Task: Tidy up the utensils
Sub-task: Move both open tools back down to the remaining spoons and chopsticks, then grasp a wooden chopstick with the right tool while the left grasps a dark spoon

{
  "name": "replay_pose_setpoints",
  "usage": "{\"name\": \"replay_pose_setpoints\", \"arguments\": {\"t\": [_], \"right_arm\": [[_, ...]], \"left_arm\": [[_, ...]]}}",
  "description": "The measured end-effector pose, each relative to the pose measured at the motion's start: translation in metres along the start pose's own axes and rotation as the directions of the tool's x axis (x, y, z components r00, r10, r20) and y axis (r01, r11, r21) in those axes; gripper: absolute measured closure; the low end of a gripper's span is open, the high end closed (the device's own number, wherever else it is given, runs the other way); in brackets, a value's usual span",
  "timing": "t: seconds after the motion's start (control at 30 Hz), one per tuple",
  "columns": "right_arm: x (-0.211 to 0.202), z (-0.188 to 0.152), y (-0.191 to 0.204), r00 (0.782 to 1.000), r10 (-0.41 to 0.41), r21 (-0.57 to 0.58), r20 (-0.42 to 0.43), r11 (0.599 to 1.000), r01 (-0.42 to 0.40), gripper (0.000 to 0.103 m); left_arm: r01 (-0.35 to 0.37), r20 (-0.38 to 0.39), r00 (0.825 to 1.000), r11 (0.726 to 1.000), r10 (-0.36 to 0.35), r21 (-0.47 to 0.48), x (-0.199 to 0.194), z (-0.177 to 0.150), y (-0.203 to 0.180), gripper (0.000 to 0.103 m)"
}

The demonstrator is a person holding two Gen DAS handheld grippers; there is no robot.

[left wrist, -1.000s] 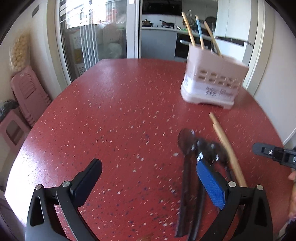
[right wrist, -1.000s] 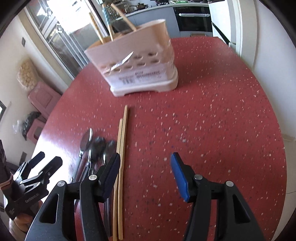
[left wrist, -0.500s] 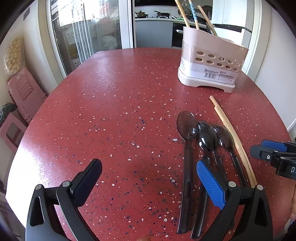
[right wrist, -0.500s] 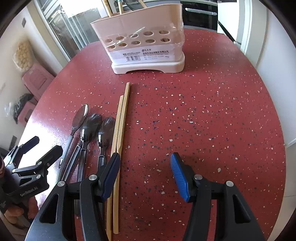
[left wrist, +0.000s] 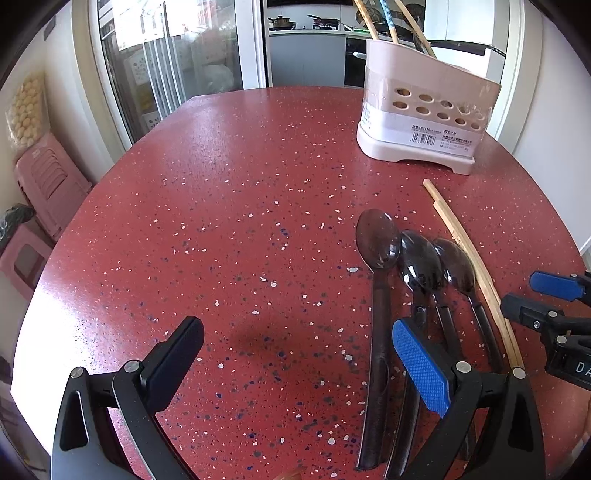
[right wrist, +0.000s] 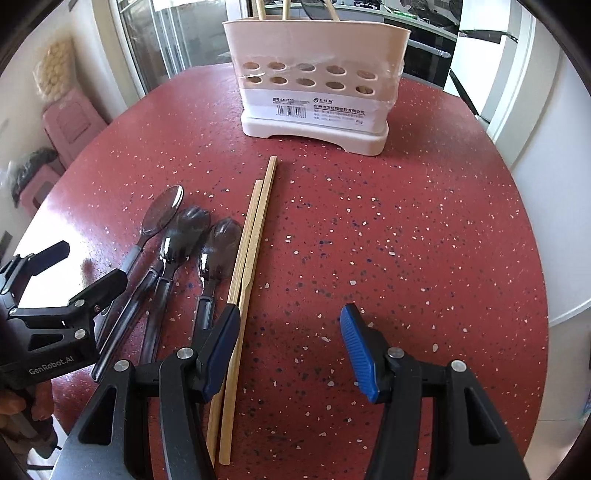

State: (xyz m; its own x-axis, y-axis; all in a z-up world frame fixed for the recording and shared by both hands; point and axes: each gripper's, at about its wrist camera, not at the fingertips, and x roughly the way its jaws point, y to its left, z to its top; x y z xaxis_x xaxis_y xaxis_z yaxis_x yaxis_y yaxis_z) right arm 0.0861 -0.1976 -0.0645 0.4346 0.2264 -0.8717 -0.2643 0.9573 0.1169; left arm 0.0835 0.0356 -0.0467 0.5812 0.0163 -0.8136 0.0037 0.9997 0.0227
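A round red table with small white and dark speckles fills both views, and behind it there is a glass door, a kitchen counter with pans and some pink plastic stools at the wall. On the far side of the table stands a pale pink utensil holder with two rows of round holes and a white label; several chopsticks already stand inside it. Nearer to the grippers lie three dark, shiny plastic spoons side by side, their bowls toward the holder, and just beside them on the right a pair of light wooden chopsticks, close together and almost parallel. The left gripper hangs low over the table with its jaws wide apart; its blue padded finger is above the spoon handles. The right gripper is also spread open and holds nothing; its left finger is above the chopsticks. The table's right half is bare red surface up to the curved edge, and a white wall is close behind this edge.
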Motion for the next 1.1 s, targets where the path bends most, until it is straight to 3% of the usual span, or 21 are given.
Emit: {"name": "replay_pose_setpoints", "arguments": {"t": [0.6,0.9,1.1], "right_arm": [[-0.003,0.007,0.02,0.996,-0.083,-0.108,-0.038,0.991,0.079,0.043],[0.02,0.039,0.02,0.986,-0.037,-0.083,-0.16,0.996,0.024,0.043],[0.031,0.061,0.016,0.967,-0.01,-0.065,-0.255,0.998,-0.006,0.047]], "left_arm": [[-0.013,-0.026,1.0,1.0,0.013,0.018,0.006,0.002,0.0,0.0],[-0.038,-0.034,0.999,0.996,0.041,0.078,0.011,0.015,-0.007,0.0],[0.0,-0.068,0.998,0.991,0.009,0.134,0.017,0.028,-0.013,0.0]]}}
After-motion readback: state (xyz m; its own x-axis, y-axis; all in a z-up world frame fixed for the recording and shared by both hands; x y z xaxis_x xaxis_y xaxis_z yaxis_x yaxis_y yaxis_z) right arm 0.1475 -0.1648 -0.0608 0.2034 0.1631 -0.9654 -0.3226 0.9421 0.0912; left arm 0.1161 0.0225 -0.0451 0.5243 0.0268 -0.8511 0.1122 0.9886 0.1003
